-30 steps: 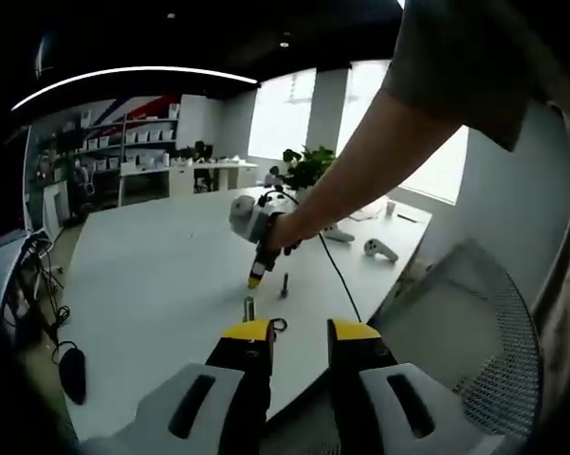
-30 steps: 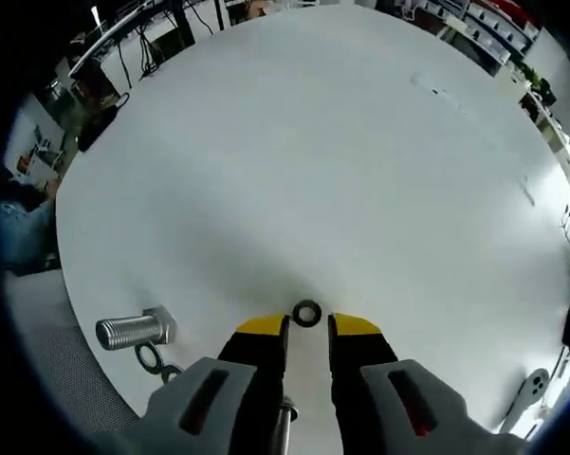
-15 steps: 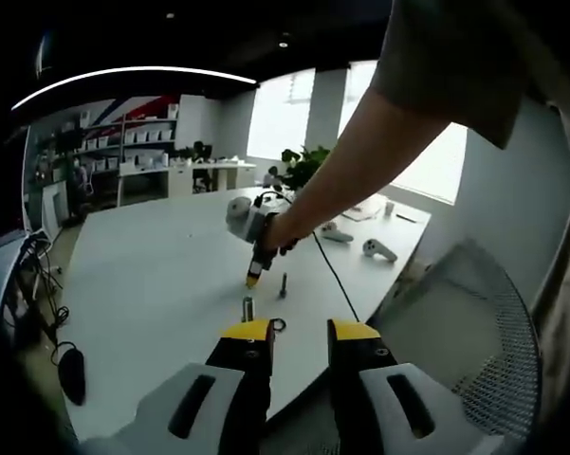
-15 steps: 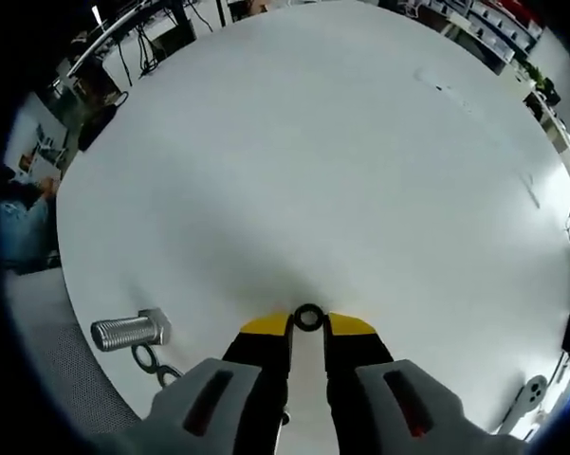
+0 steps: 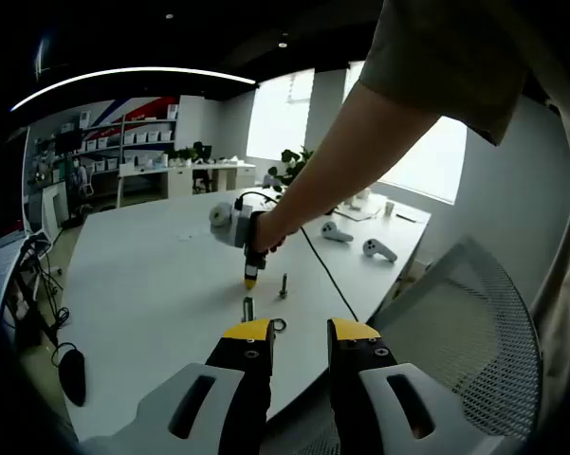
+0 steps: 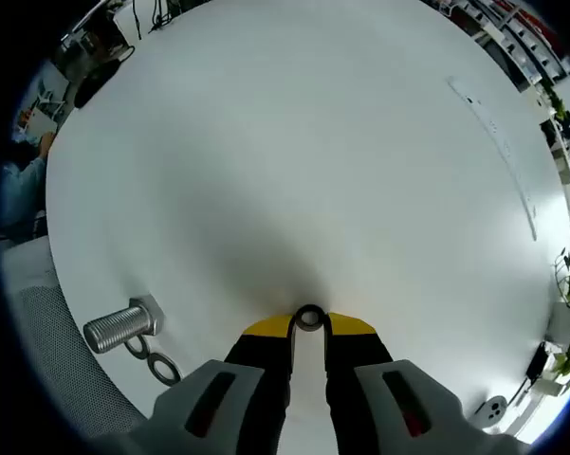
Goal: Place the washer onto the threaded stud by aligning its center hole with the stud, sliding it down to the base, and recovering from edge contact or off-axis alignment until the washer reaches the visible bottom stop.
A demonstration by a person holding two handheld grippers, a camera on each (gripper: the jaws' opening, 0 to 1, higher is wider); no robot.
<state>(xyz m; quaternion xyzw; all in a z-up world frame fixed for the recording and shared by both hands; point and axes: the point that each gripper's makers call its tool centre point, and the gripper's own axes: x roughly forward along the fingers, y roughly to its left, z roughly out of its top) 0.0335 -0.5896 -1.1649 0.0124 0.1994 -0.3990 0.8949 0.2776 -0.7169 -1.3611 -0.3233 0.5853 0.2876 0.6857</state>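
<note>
In the right gripper view, a small dark washer [image 6: 308, 318] sits pinched between the yellow tips of my right gripper [image 6: 308, 326], just above the white table [image 6: 294, 161]. The threaded stud [image 6: 119, 325] stands on its hex head to the lower left, well apart from the held washer. Two loose washers [image 6: 150, 356] lie beside it. In the left gripper view, a hand holds the right gripper [image 5: 250, 279] tip-down just behind the stud [image 5: 248, 308]. My left gripper [image 5: 302, 332] hangs open near the table's front edge, with nothing between its jaws.
A slimmer bolt [image 5: 284, 284] stands right of the stud, and a washer [image 5: 278, 325] lies by my left jaw tip. Two white controllers [image 5: 380, 249] and a black cable [image 5: 322, 270] lie farther right. A mesh chair [image 5: 474, 332] is beside the table, and a mouse [image 5: 73, 374] lies at left.
The right gripper's jaws closed onto the washer, which now stays at the tips as the view shifts. In the left gripper view the hand and right gripper moved slightly left. The left gripper held still.
</note>
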